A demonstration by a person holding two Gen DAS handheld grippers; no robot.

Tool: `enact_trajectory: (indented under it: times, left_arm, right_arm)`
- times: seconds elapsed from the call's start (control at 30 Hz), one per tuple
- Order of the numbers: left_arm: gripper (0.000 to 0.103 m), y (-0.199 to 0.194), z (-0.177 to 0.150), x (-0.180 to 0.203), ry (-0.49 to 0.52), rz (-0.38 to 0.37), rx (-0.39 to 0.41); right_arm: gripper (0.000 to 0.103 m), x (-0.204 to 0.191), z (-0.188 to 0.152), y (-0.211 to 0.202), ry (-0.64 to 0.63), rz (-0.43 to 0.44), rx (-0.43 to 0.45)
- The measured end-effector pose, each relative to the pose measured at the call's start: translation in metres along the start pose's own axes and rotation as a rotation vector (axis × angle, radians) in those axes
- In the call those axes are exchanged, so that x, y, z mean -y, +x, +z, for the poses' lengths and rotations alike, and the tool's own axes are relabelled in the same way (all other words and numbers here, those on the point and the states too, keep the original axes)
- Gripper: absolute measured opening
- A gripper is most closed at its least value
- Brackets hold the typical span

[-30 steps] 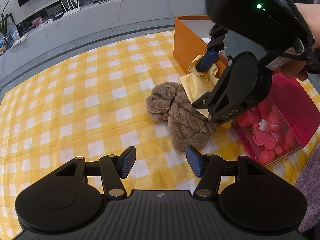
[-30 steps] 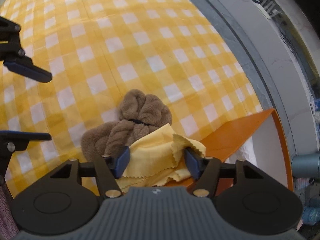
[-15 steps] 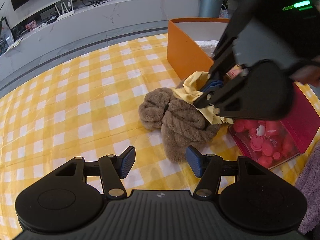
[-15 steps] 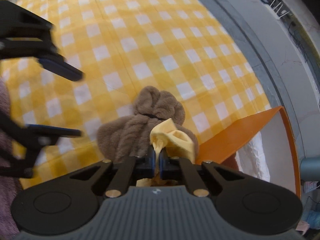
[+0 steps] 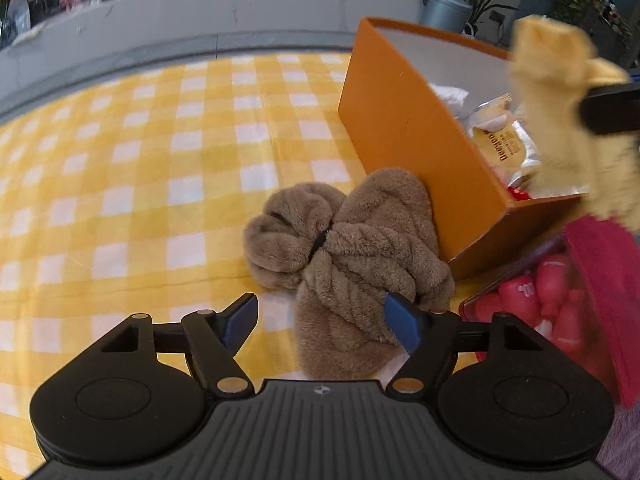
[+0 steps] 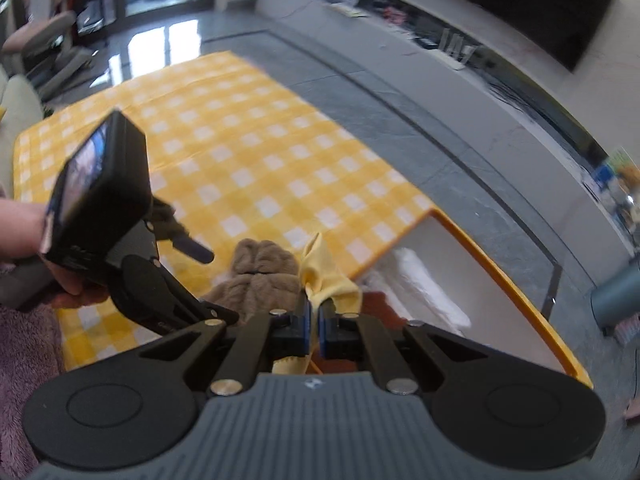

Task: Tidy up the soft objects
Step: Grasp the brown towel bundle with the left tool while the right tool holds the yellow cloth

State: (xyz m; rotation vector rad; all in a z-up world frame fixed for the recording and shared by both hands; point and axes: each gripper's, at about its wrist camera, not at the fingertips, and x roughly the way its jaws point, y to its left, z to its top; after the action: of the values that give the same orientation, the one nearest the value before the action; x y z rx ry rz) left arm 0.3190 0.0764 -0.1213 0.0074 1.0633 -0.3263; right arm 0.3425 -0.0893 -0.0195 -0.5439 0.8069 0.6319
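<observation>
surface: yellow-white checked cloth (image 5: 160,184)
on it: brown towel (image 5: 352,256), orange box (image 5: 420,152), red tub (image 5: 560,304)
towel: touching box side

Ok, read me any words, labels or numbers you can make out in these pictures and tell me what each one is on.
"100", partly legible: on a red piece in the clear red bin.
Brown print on the yellow-and-white packet inside the orange box: too blurred to read.
Small logo on the left gripper body: a mark, no letters.
Nothing else readable; the background shelves are blurred.
</observation>
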Motion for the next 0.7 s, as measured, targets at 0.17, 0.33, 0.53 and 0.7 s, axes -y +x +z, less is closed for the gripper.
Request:
enact_trajectory:
  times: [0.17, 0.33, 0.53, 0.7]
  left_arm:
    - [0.089, 0.016, 0.003, -0.005, -0.057, -0.030, -0.014]
    - [0.057, 0.028, 0.002, -0.016, -0.159, -0.120, -0.052]
    - [0.030, 0.019, 0.000, -0.007, -0.147, -0.101, -0.020]
    - [0.026, -0.007, -0.003, -0.002, -0.135, -0.052, 0.058]
  right_arm:
    - [0.001, 0.015, -0.021, -0.008, 0.070, -0.022, 0.024]
    - [0.001, 0.025, -0.037, -0.002, 0.131, -0.032, 0.015]
    - [0.002, 0.035, -0.052, -0.002, 0.188, -0.045, 0.018]
    - [0.002, 0.041, -0.063, -0.017, 0.223, -0.063, 0.034]
